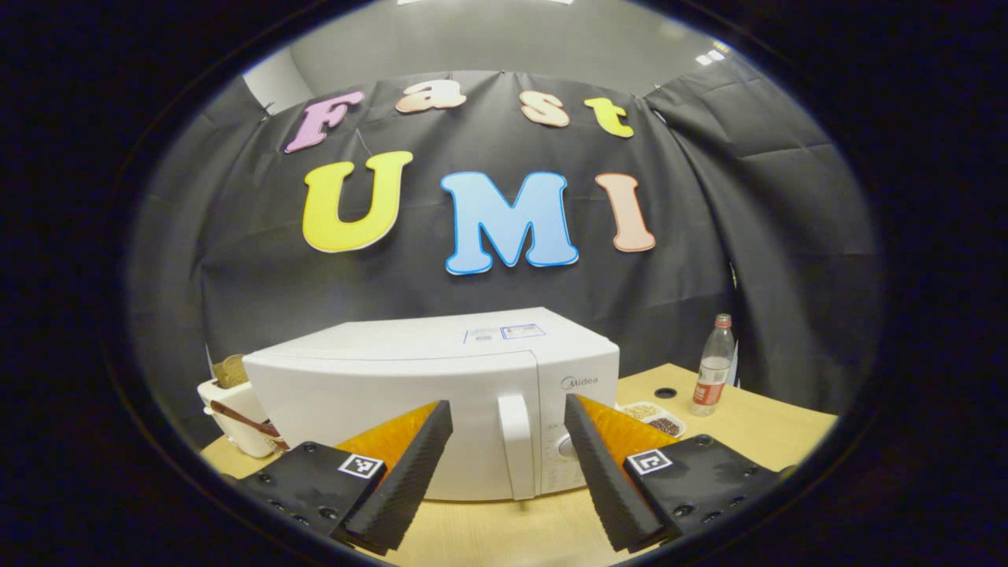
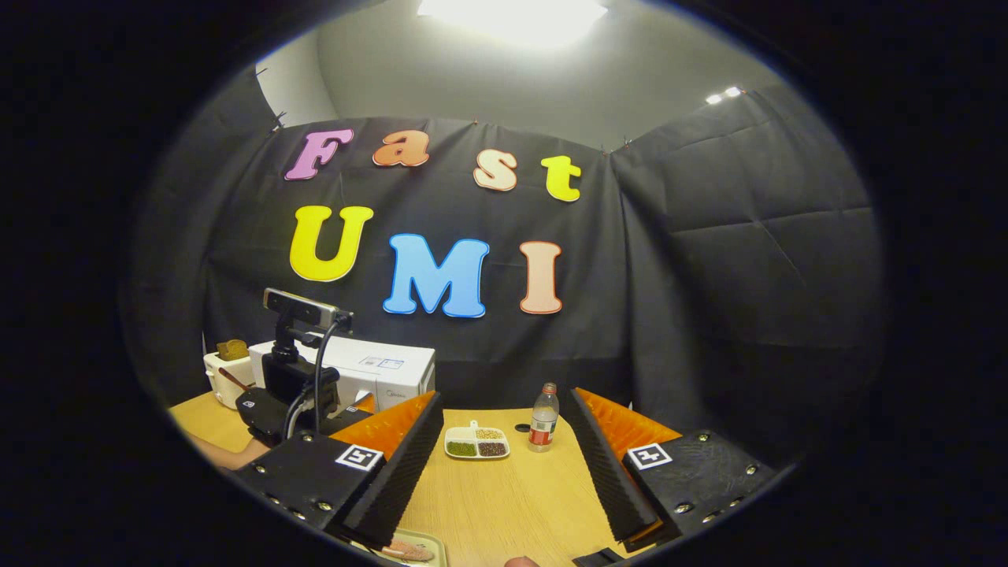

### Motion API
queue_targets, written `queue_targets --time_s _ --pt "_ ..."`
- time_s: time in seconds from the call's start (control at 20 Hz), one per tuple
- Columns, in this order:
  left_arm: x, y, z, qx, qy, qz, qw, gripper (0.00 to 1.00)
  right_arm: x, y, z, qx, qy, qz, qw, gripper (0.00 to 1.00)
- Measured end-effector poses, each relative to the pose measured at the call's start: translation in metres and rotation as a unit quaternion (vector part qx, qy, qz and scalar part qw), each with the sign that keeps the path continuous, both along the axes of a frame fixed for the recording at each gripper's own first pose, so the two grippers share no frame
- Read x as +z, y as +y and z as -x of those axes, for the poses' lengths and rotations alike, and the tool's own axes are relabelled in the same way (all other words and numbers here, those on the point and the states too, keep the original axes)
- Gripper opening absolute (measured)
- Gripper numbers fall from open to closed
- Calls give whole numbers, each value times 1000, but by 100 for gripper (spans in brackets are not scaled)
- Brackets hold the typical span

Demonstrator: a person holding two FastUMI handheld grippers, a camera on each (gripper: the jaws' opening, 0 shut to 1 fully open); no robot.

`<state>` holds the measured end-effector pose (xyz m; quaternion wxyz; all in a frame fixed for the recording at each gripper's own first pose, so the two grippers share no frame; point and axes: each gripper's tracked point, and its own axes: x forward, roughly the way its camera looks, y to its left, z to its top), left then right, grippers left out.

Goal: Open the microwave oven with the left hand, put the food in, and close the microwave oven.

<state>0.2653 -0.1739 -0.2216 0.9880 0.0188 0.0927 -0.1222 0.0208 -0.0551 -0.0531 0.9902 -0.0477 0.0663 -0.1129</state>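
Left gripper view: the left gripper (image 1: 508,465) has its jaws spread wide and holds nothing; it faces the front of the microwave (image 1: 441,394), which stands shut on the table (image 1: 756,425). The door handle (image 1: 516,445) appears between the two fingers, apart from both. To the left of the microwave stands a white container (image 1: 236,409) with brown items; to its right lie a divided dish (image 1: 654,417) of food and, farther right, a bottle (image 1: 713,366). Right gripper view: the right gripper (image 2: 504,465) is likewise wide open and empty, raised over the table (image 2: 504,488). The microwave (image 2: 378,370) sits to the left, partly hidden by the other gripper (image 2: 295,394) and its camera. The dish (image 2: 476,442) lies right of the microwave, between the fingers and well ahead of them, with the bottle (image 2: 542,417) just beside it on the right. A tray (image 2: 409,547) with food appears at the bottom edge.
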Motion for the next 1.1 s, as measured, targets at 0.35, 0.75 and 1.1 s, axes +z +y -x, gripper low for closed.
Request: queue_targets --time_s 0.35,0.75,1.1 --pt "-42 -16 -23 -5 34 -11 999 64 -6 -6 4 -18 15 14 1000 97" --pt "-50 -11 -27 4 54 -3 999 33 0 -12 12 -14 12 23 1000 97" --pt "-50 -5 -10 21 91 0 996 10 12 -9 13 15 -3 35 999 97"
